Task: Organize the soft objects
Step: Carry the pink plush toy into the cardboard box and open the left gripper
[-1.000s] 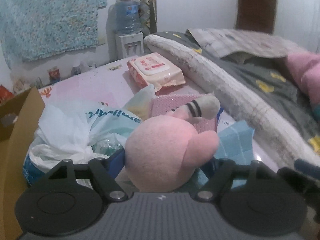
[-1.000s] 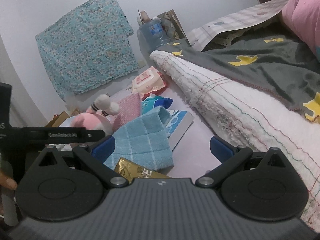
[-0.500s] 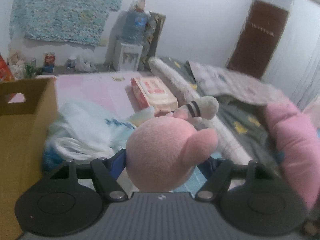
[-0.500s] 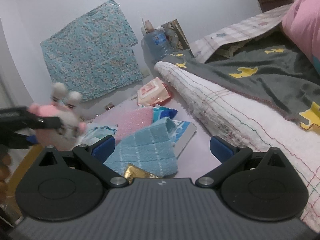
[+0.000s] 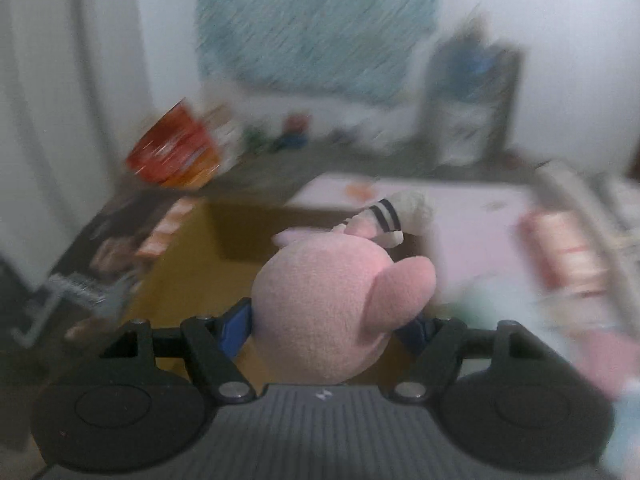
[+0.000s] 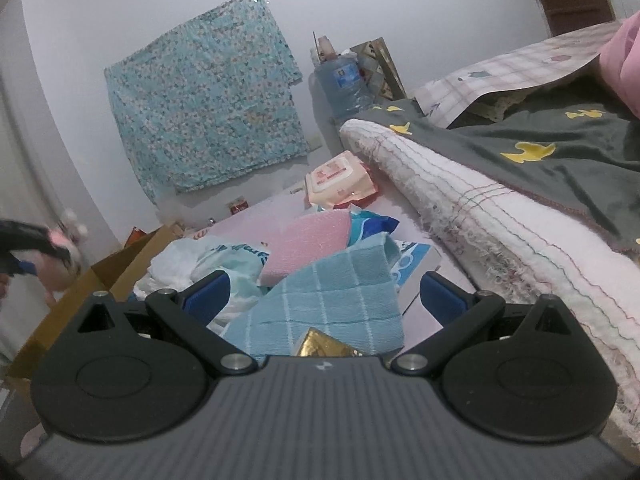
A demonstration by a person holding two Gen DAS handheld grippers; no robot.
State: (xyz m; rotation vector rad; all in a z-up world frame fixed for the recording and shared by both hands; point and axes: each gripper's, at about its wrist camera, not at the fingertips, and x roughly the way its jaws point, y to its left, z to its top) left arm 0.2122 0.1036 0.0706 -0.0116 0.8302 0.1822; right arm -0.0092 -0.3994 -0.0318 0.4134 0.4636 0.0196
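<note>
Clamped from both sides, the jaws of the left gripper (image 5: 328,322) press their 2 blue pads into a round pink plush toy (image 5: 332,300), which fills the gap between them and bulges toward the camera. Its striped, pale limb (image 5: 394,216) sticks out on the far side. Below and beyond the toy lies the brown inside of a cardboard box (image 5: 200,264), so the toy hangs above the open box and touches nothing else. Past the box, heavily blurred, stand a red and orange pack (image 5: 174,150) and a teal patterned cloth (image 5: 316,28) on the white wall.

On the right gripper (image 6: 322,294) the jaws stand wide apart with nothing gripped; the 2 blue pads sit on either side of a light blue checked towel (image 6: 324,304) that lies on the bed below them, and I cannot tell whether they touch it. A gold wrapper (image 6: 320,344) peeks from under the towel's near edge. Just behind the towel lie a pink cloth (image 6: 304,240) and a white and blue plastic bag (image 6: 212,264). Farther back rests a pack of wet wipes (image 6: 340,180) beside a rolled white blanket (image 6: 500,232), with a dark grey cover bearing yellow shapes (image 6: 560,160) over it. At the left edge of this view the left gripper appears small and blurred, carrying the pink toy near the cardboard box's rim. A blue water bottle (image 6: 344,84) stands against the far wall.
</note>
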